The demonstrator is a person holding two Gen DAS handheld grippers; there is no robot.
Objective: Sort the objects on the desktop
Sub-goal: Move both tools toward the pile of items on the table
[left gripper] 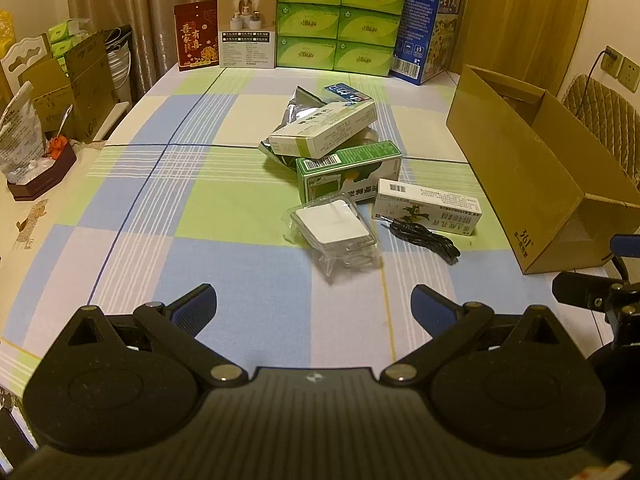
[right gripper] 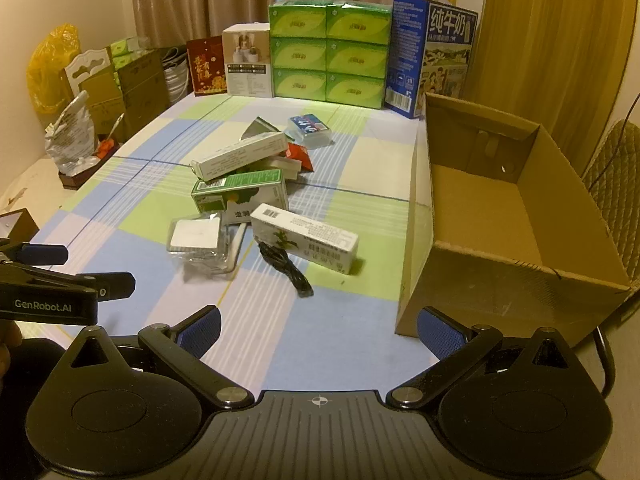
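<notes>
Two grippers were seen, the left gripper and the right gripper, both with fingers wide apart and nothing between them. Part of a silver pouch was hidden under three piled medicine boxes. One black cable was laid beside an open cardboard box on the checked tablecloth.

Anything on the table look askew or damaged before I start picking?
Nothing looks damaged. The long white box lies tilted across the green box in a loose pile, and the black cable sprawls loose beside it.
</notes>
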